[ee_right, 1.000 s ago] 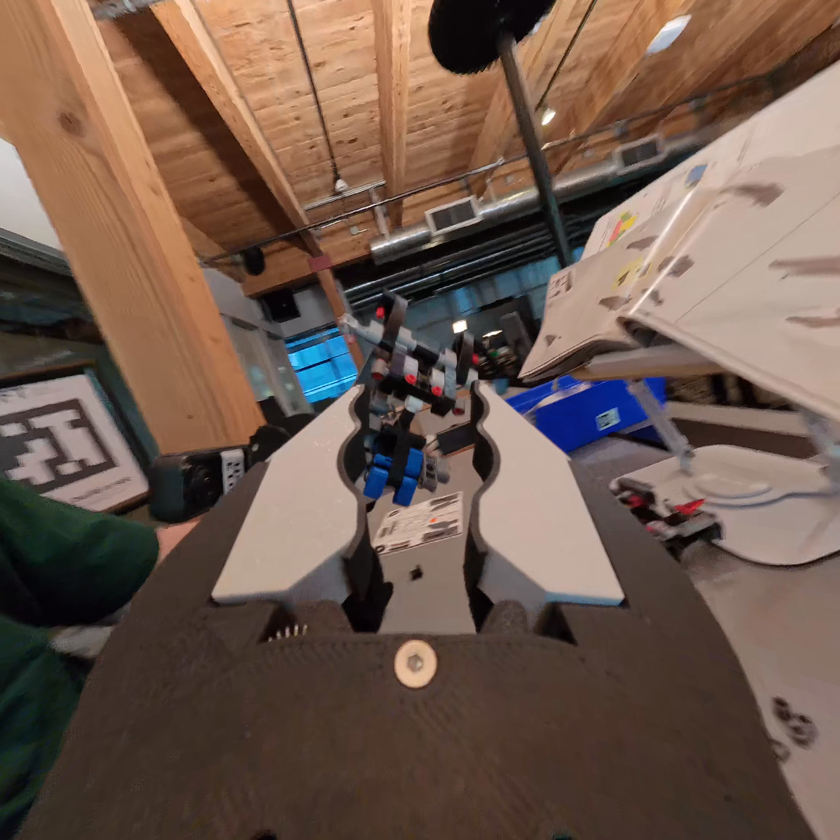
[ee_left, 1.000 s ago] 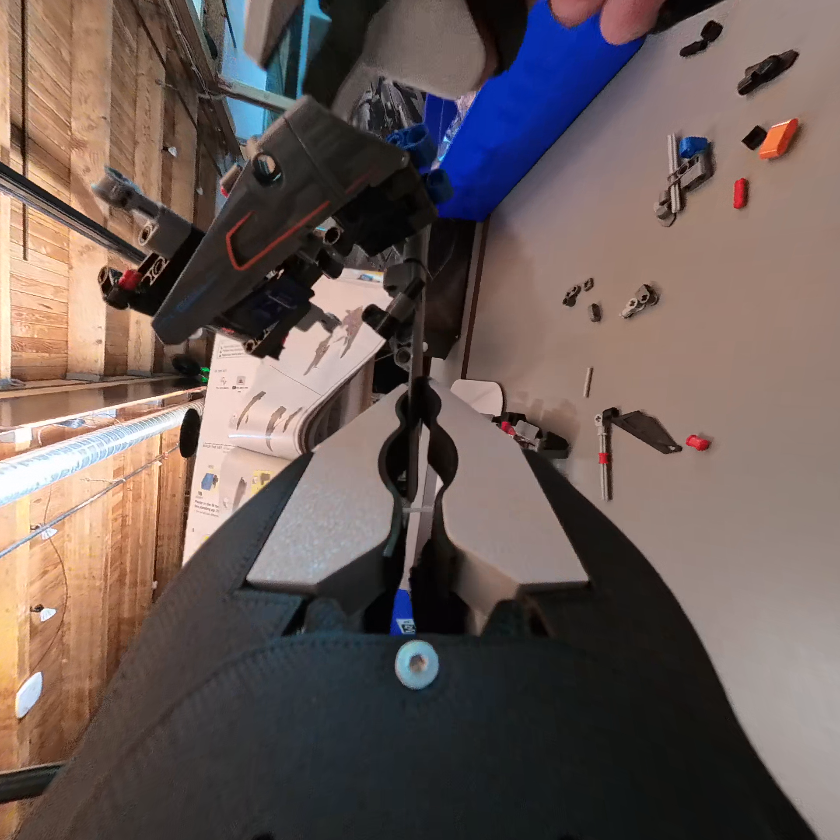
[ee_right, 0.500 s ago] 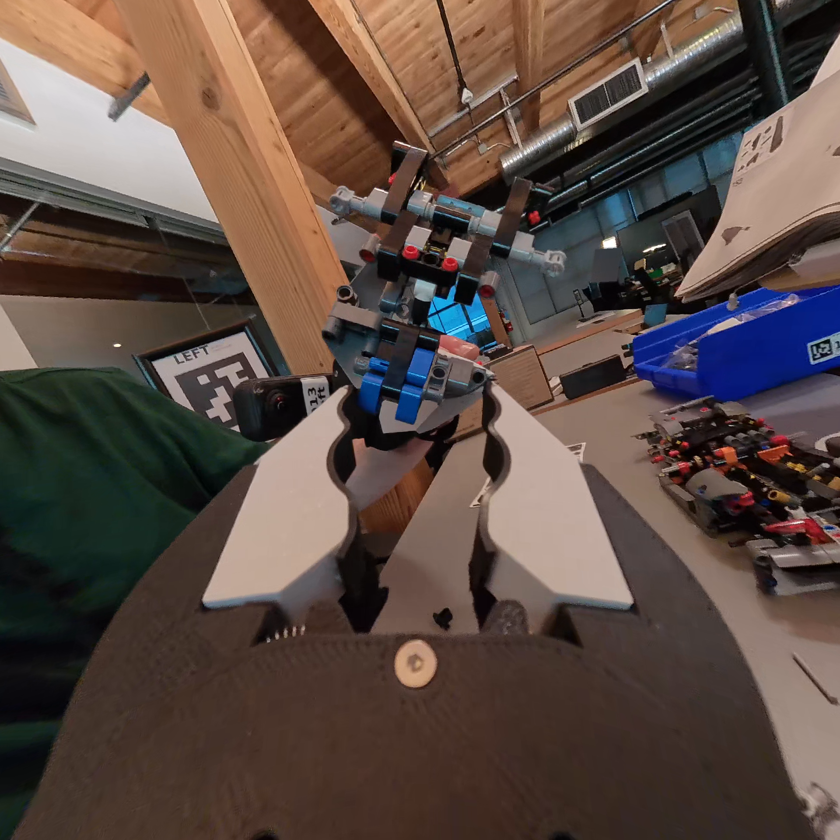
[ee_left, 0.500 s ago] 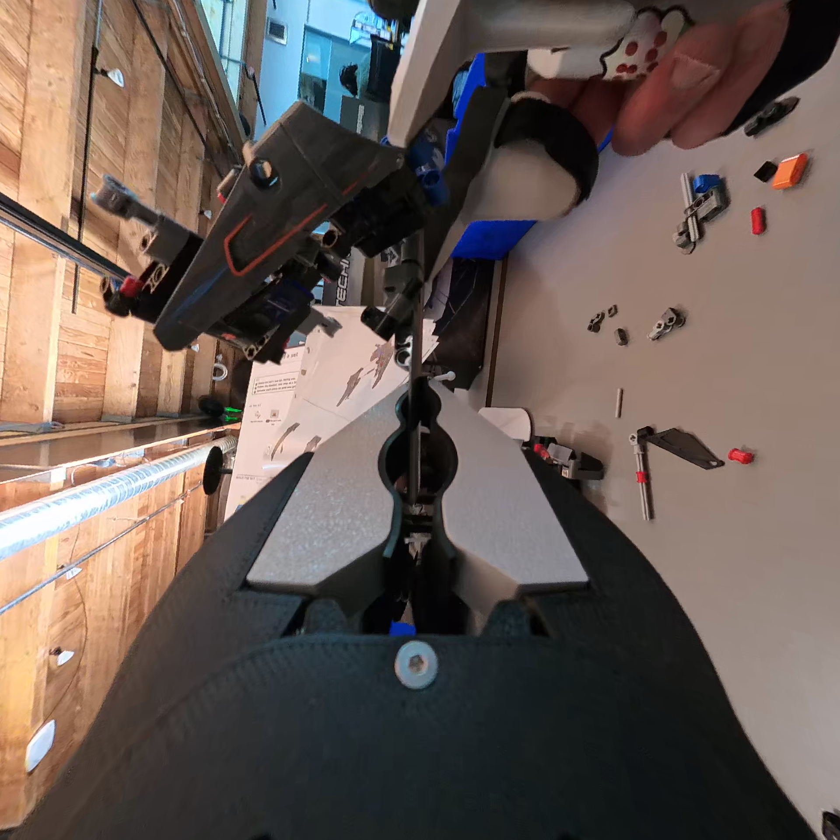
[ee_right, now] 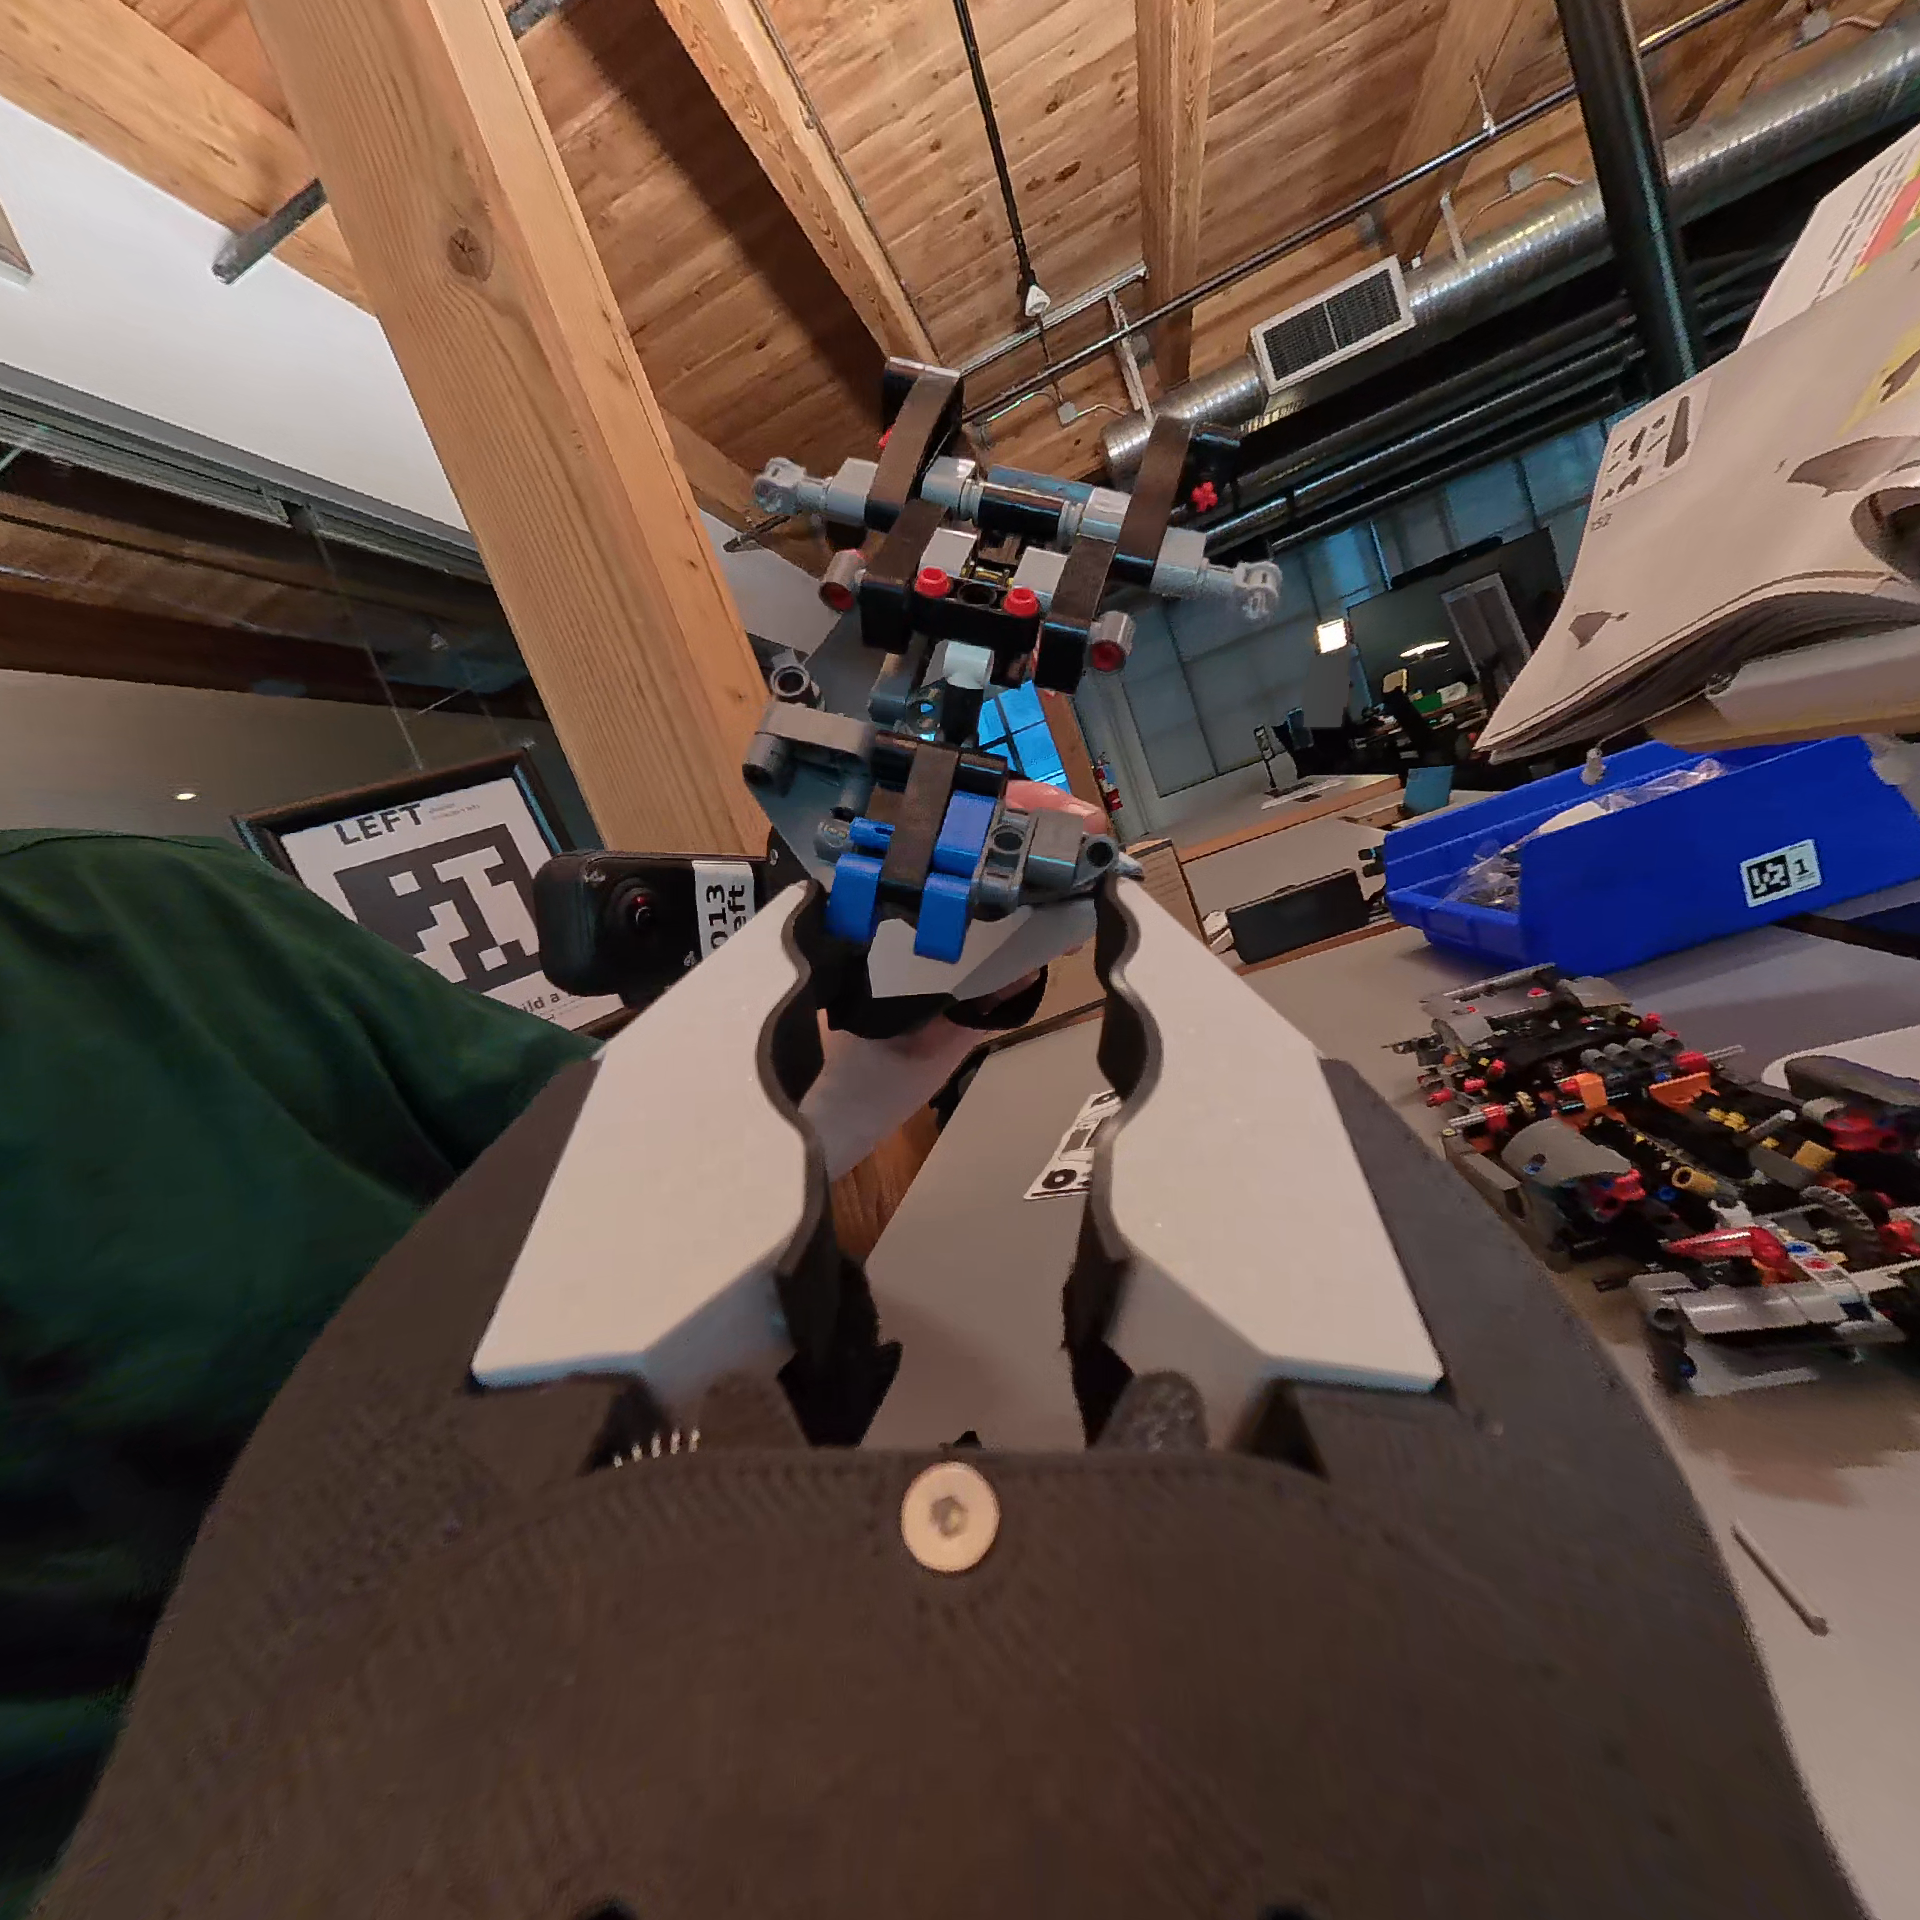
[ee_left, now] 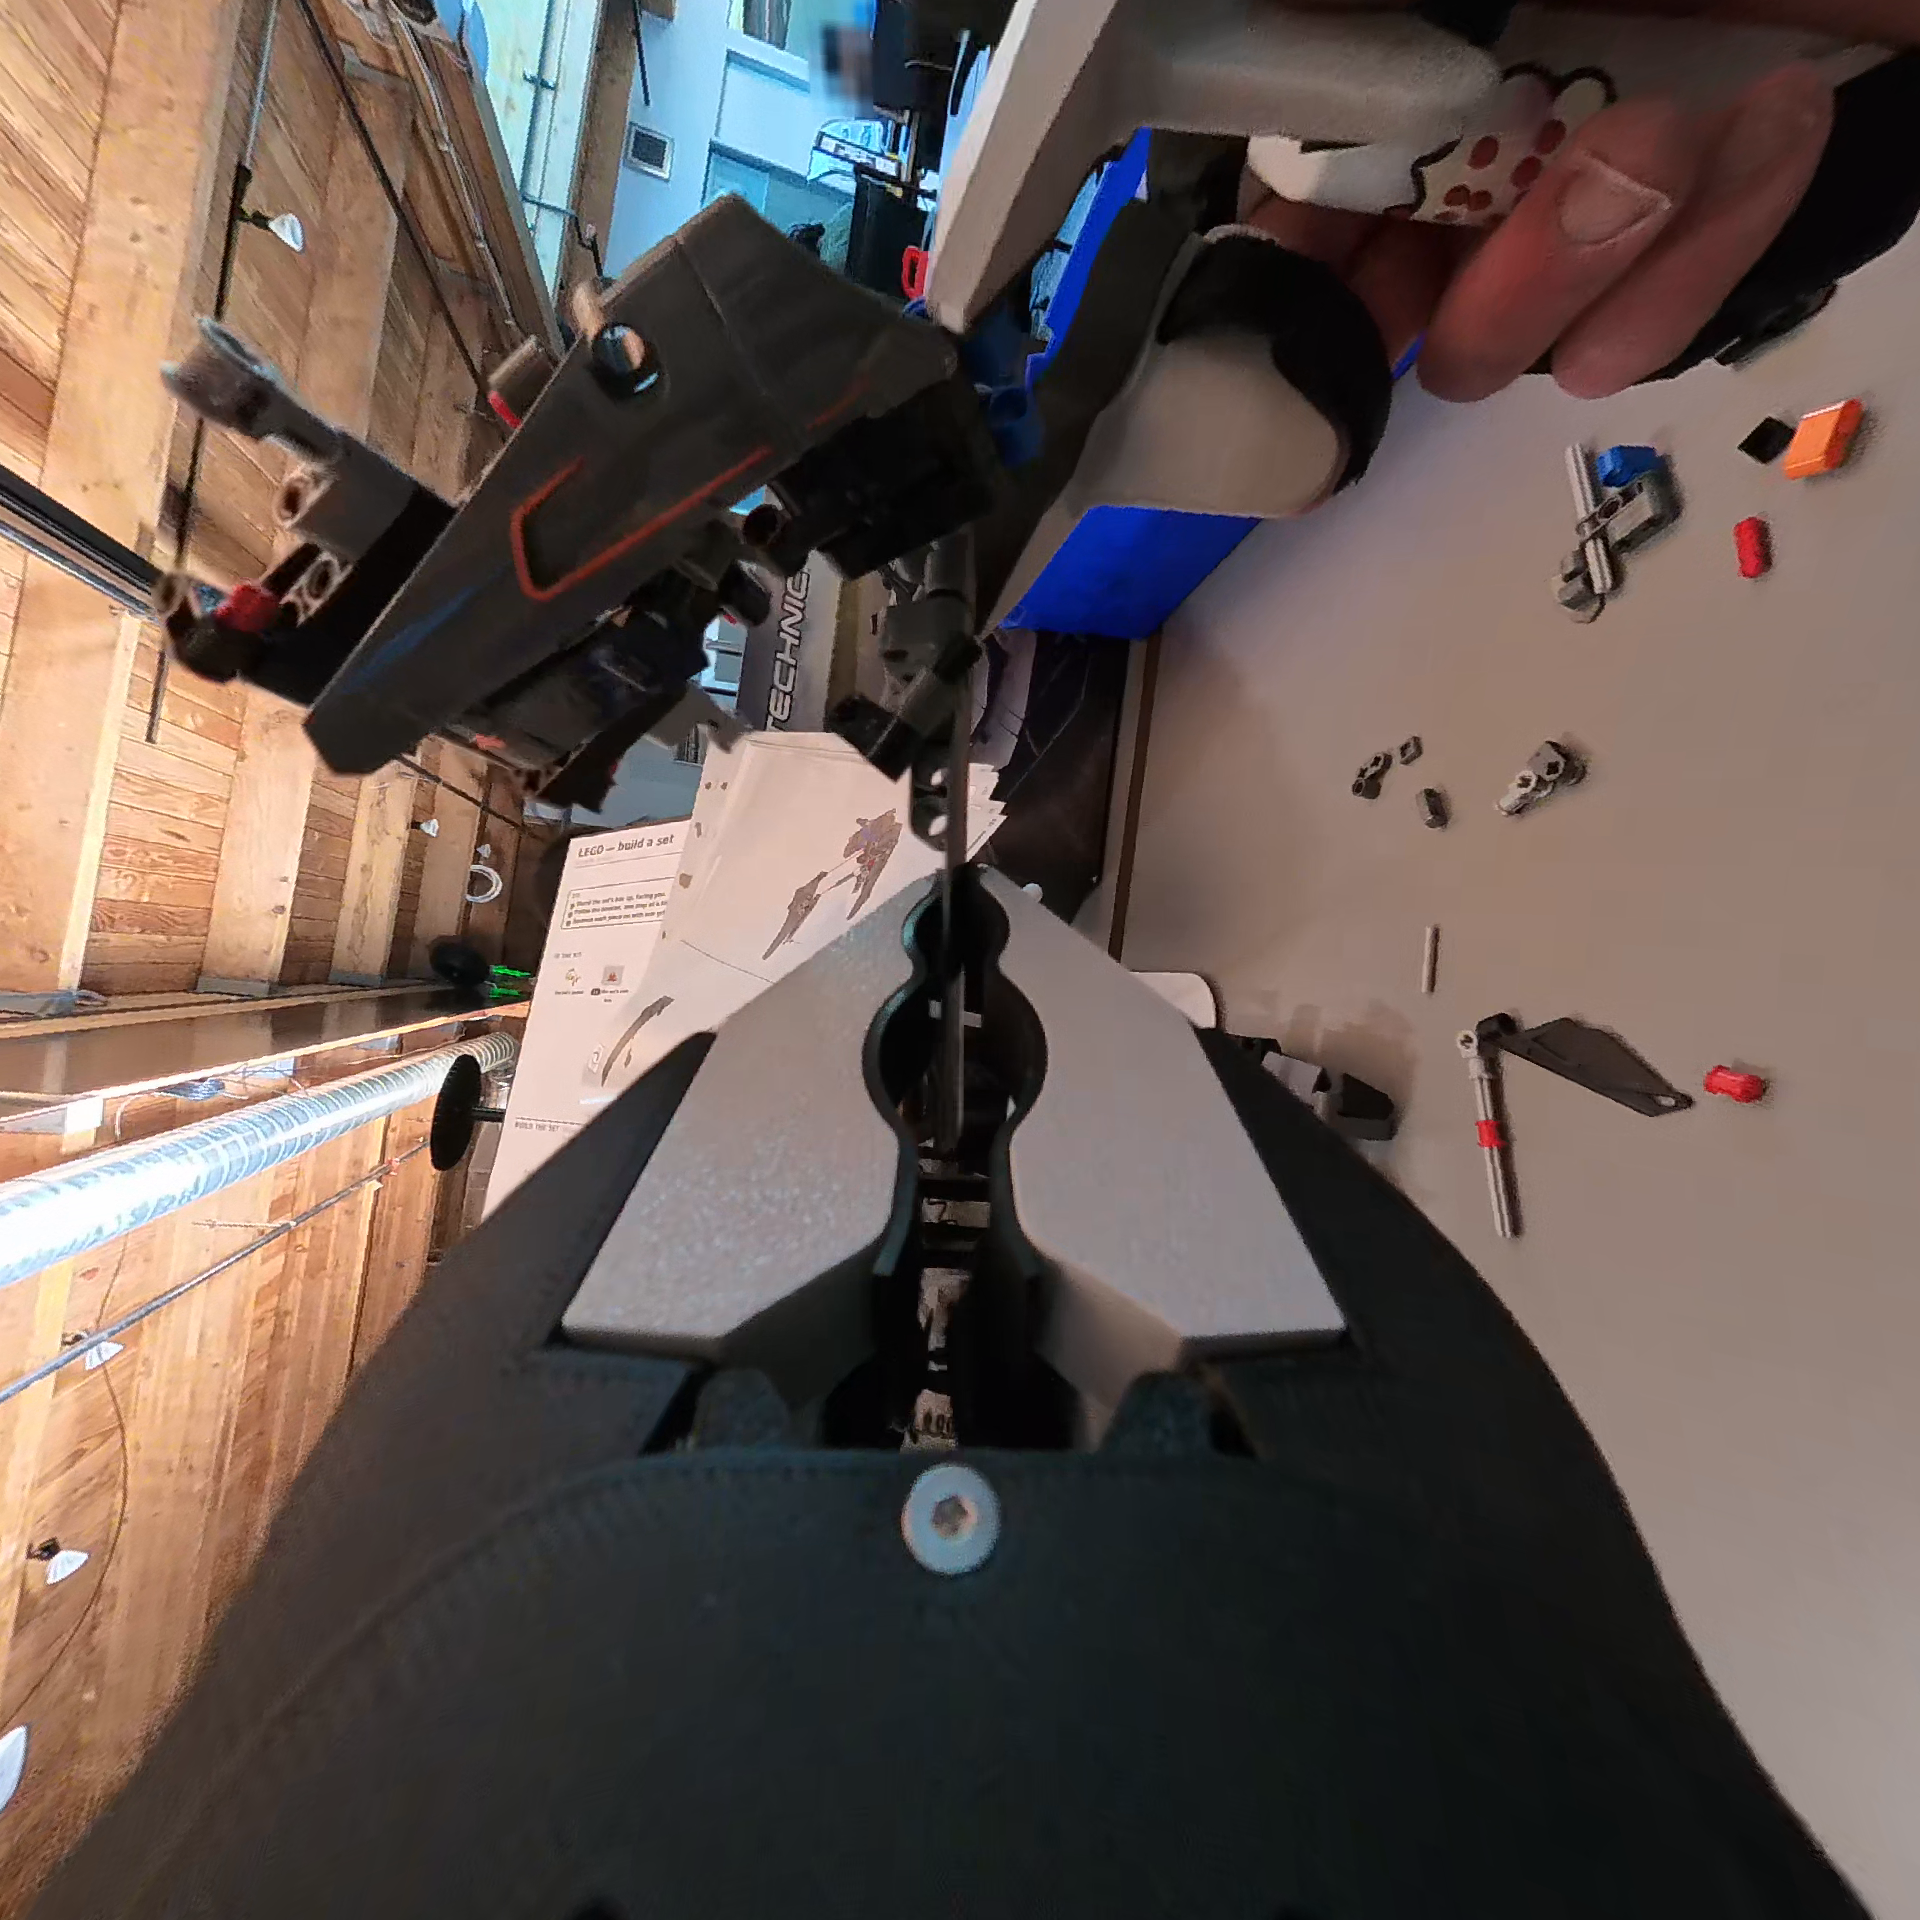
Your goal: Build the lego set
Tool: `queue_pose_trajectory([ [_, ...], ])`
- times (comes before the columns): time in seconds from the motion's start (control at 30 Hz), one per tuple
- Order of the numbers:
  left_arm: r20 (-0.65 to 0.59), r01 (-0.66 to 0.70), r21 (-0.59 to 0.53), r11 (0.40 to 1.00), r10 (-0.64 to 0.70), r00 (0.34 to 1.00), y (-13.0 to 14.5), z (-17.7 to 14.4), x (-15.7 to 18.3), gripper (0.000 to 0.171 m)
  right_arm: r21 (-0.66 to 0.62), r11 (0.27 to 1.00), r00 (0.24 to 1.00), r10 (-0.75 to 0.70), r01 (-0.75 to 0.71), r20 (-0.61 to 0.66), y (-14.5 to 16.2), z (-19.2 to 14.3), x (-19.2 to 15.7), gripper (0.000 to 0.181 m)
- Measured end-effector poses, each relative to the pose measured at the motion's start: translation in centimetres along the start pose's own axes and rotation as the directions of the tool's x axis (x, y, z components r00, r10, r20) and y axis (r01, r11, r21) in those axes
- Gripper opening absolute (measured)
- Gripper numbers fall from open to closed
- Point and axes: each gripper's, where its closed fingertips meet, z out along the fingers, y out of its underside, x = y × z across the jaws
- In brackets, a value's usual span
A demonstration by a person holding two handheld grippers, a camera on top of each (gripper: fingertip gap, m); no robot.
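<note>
Dark lego model [ee_left: 644, 488] above pinching left tongs [ee_left: 961, 883]

Grey table [ee_left: 1558, 1455] with loose Lego pieces [ee_left: 1590, 1070]

A thick wooden post [ee_right: 540, 436] is seen going up to the wooden ceiling [ee_right: 831, 156]. A shiny silver pipe [ee_right: 1662, 177] is being held under the ceiling, beside a white vent [ee_right: 1330, 322]. A framed black-and-white sign [ee_right: 436, 883] is being shown behind.
</note>
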Motion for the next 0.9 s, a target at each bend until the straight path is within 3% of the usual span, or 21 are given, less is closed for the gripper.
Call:
queue_pose_trajectory([
  [0.2, -0.003, 0.047, -0.015, 0.999, -0.047, 0.999, 0.4, 0.4, -0.2, 0.0, 0.014, 1.0, 1.0, -0.011, 0.011, -0.025, 0.0, 0.0, 0.3, 0.048],
  [0.43, 0.035, -0.017, -0.01, 1.0, 0.017, 0.999, 0.0, 0.5, -0.7, 0.0, 0.04, 0.999, 1.0, -0.025, 0.025, -0.01, -0.6, -0.4, 0.0, 0.048],
  [0.63, 0.047, -0.054, -0.012, 0.998, 0.054, 0.997, -0.3, 0.7, -1.2, 0.0, 0.05, 0.998, 0.999, -0.026, 0.027, -0.02, -1.1, -0.9, 0.2, 0.064],
  [0.9, 0.094, -0.085, 0.013, 0.996, 0.083, 0.992, -0.7, 0.6, -2.1, 0.0, 0.101, 0.995, 0.999, -0.022, 0.025, -0.033, -2.0, -1.6, 0.4, 0.042],
])
